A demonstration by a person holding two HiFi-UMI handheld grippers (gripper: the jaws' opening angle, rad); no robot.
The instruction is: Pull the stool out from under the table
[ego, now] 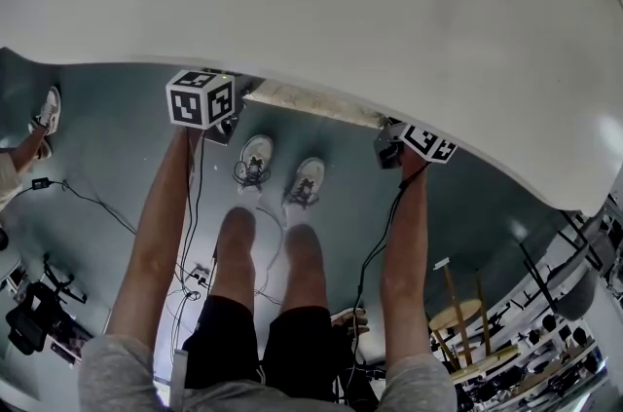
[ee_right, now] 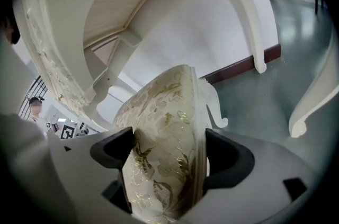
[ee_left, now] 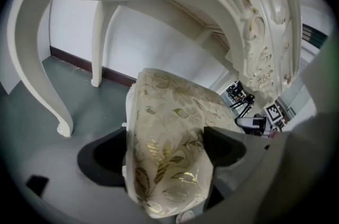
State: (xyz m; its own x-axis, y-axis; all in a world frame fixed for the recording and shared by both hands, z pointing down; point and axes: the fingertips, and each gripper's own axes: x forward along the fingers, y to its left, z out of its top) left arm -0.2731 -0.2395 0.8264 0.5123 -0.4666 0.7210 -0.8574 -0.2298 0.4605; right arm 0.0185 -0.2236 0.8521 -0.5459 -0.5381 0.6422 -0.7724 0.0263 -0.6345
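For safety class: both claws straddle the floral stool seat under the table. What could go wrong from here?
The left claw and right claw straddle only the edge of the cream, gold-leaf padded stool seat and may slip. Lifting could knock it against the white carved table apron. Pulled back, it may hit the person's pale shoes.

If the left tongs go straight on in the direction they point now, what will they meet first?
The stool seat, most likely: its patterned edge already stands between the open jaws of the left tongs, so going on would push it deeper in. Nothing else lies nearer.
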